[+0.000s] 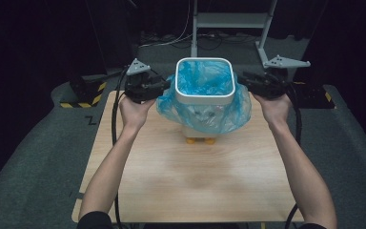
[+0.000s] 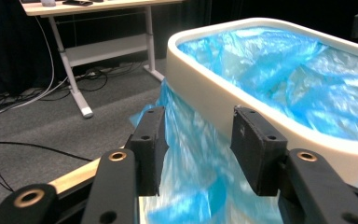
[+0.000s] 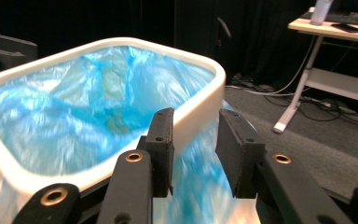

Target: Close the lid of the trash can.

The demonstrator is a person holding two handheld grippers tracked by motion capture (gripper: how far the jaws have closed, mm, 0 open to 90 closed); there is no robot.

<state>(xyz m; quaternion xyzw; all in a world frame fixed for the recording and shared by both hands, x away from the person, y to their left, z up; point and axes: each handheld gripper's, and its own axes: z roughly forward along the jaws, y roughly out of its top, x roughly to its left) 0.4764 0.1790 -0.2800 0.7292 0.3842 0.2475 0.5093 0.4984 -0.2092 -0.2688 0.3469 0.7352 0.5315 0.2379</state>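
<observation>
A white square bin [image 1: 204,98] stands at the far middle of the wooden table [image 1: 190,181], lined with a blue plastic bag [image 1: 238,112] folded over its rim and hanging down the outside. My left gripper [image 1: 164,86] is at the bin's left side. In the left gripper view its jaws [image 2: 200,149] stand apart with loose bag film [image 2: 191,154] hanging between them, unpinched. At the bin's right side is my right gripper [image 1: 245,81], and in its own view the jaws [image 3: 196,154] stand open just below the rim [image 3: 200,109], with bag film between them.
Two orange feet [image 1: 200,140] show under the bin. A metal desk frame [image 1: 228,24] and floor cables lie behind the table. A black base with yellow stripes [image 1: 83,98] sits off the table's far left corner. Both forearms reach in from the near edge.
</observation>
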